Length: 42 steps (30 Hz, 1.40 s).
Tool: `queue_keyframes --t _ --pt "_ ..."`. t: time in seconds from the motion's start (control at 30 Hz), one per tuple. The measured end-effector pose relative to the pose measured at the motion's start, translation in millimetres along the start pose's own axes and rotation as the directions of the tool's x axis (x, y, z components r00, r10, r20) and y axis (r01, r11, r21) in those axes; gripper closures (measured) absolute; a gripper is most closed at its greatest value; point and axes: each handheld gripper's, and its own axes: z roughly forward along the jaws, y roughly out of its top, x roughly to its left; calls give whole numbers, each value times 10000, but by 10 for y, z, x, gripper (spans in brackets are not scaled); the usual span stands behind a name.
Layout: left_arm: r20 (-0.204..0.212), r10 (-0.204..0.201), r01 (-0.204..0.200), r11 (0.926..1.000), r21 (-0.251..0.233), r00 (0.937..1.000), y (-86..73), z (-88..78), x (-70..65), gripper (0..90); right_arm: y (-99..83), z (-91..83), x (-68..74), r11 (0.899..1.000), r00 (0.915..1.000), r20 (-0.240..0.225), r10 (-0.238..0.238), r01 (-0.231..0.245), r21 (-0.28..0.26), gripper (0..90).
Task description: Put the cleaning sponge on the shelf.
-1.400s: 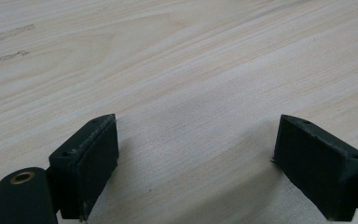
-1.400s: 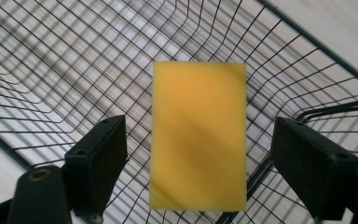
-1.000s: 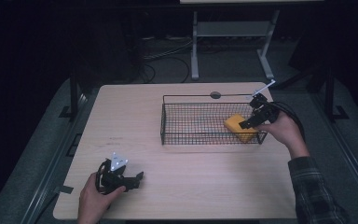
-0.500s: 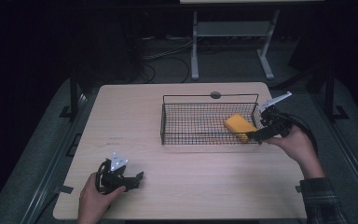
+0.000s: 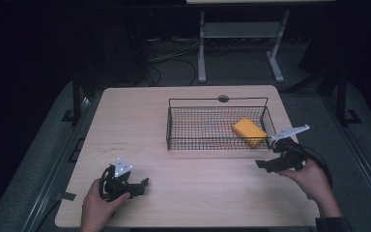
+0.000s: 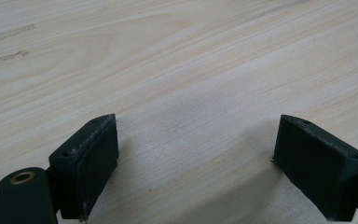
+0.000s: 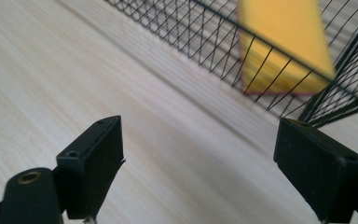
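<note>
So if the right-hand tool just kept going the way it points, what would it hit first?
Probably the wooden table just ahead of the right tool, since it tilts downward; the wire basket holding the yellow sponge lies farther on. Depth is uncertain.

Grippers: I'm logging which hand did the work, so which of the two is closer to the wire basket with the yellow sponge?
The right gripper, just off the basket's right front corner near the sponge; the left gripper sits by the table's front left edge.

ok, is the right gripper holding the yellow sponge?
No. The right gripper has open, empty jaws over the table, while the yellow sponge lies inside the wire basket.
</note>
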Motion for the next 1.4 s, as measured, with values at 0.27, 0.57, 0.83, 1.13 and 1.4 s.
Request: queue_keyframes --t 0.27,0.57,0.83,1.13,1.4 --pt "3 -7 7 10000 -29 10000 -1 2 0 128 -308 125 32 9996 9996 163 236 -233 -173 136" --pt "-12 29 -29 10000 -24 10000 0 1 2 128 -596 224 49 9983 9987 364 347 -330 -476 128" --pt "-13 22 -23 10000 -25 10000 0 1 1 128 -778 314 40 9977 9977 564 373 -340 -581 128" --pt "-14 25 -25 10000 -28 10000 -1 1 2 128 -884 381 64 9953 9979 583 274 -218 -941 93" --pt "-16 24 -24 10000 -23 10000 0 1 0 128 -948 412 50 9884 9987 488 135 -60 -1515 50"
